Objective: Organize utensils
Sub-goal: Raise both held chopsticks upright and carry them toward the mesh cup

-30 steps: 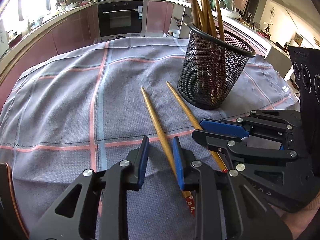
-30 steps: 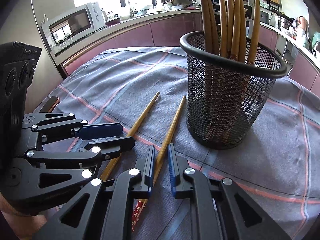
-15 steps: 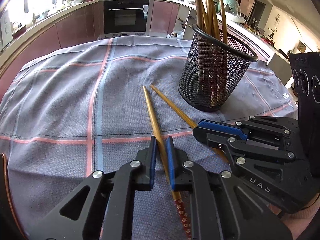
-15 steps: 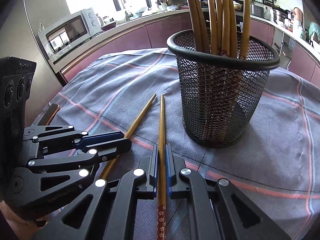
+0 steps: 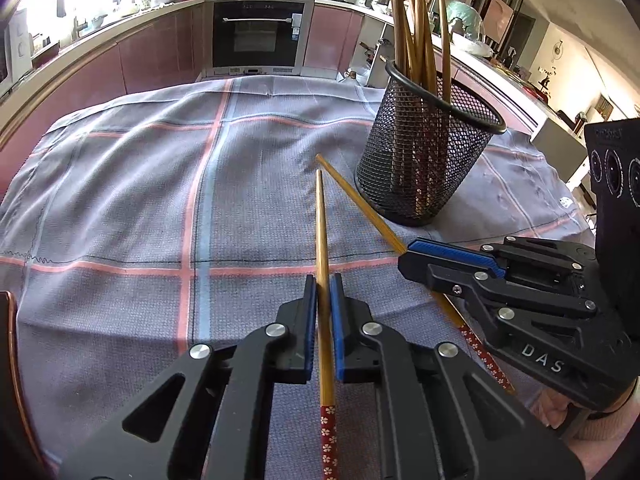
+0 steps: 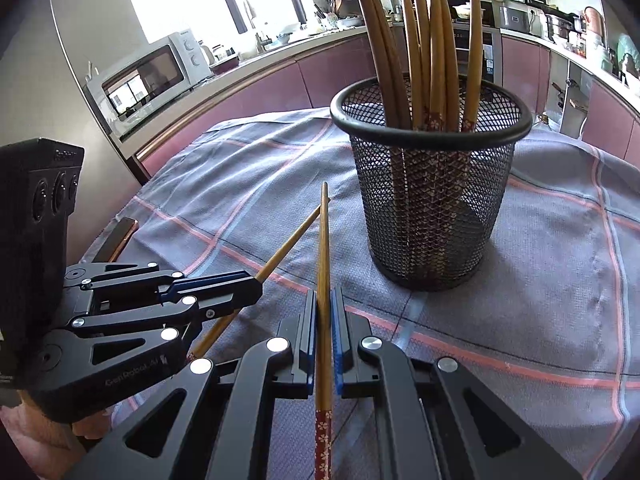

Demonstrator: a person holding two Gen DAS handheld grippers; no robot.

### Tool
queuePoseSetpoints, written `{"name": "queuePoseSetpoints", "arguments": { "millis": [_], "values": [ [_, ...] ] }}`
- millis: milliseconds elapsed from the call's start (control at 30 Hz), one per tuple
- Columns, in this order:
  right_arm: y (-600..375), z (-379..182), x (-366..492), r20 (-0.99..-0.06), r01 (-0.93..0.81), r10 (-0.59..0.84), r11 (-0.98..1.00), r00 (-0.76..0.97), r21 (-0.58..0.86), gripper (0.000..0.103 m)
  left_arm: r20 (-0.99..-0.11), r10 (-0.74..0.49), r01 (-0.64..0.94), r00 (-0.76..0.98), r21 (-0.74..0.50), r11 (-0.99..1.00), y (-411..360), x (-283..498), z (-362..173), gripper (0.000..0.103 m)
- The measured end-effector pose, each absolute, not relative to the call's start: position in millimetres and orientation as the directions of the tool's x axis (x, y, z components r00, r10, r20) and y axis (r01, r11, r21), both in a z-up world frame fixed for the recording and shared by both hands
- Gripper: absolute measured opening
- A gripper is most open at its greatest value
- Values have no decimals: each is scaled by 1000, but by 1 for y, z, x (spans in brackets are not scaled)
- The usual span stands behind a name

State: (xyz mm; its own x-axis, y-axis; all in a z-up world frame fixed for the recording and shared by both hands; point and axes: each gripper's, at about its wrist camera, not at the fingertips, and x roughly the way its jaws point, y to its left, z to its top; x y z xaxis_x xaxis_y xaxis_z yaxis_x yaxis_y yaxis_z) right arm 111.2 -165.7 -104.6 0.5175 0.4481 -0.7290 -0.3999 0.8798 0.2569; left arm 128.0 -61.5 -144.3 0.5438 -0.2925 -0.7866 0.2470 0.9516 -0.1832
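Two wooden chopsticks with red flowered ends lie across the checked cloth, their tips crossing beside a black mesh cup (image 5: 424, 160) that holds several more chopsticks. My left gripper (image 5: 323, 282) is closing tight on one chopstick (image 5: 321, 220), and its blue pads press both sides of it. My right gripper (image 6: 324, 296) is shut on the other chopstick (image 6: 325, 232). In the right wrist view the left gripper (image 6: 252, 288) sits to the left on its chopstick (image 6: 288, 246), and the mesh cup (image 6: 432, 200) stands ahead on the right. The right gripper (image 5: 408, 258) shows at the right of the left wrist view.
The grey cloth with pink and blue stripes (image 5: 140, 200) covers the table. A dark flat object (image 6: 120, 236) lies at the table's left edge. Kitchen counters, a microwave (image 6: 148, 76) and an oven (image 5: 256, 36) stand beyond the table.
Both grippers have shut on their chopsticks, the right one first. The two chopsticks have swung from lying side by side to crossing at their tips.
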Motion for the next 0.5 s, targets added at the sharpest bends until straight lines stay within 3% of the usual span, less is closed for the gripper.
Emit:
{"name": "queuePoseSetpoints", "arguments": {
  "millis": [500],
  "values": [
    [-168, -81, 95, -672, -446, 501, 852, 545, 273, 6, -742, -325, 246, 586, -219, 944, -48, 112, -118, 8]
  ]
}}
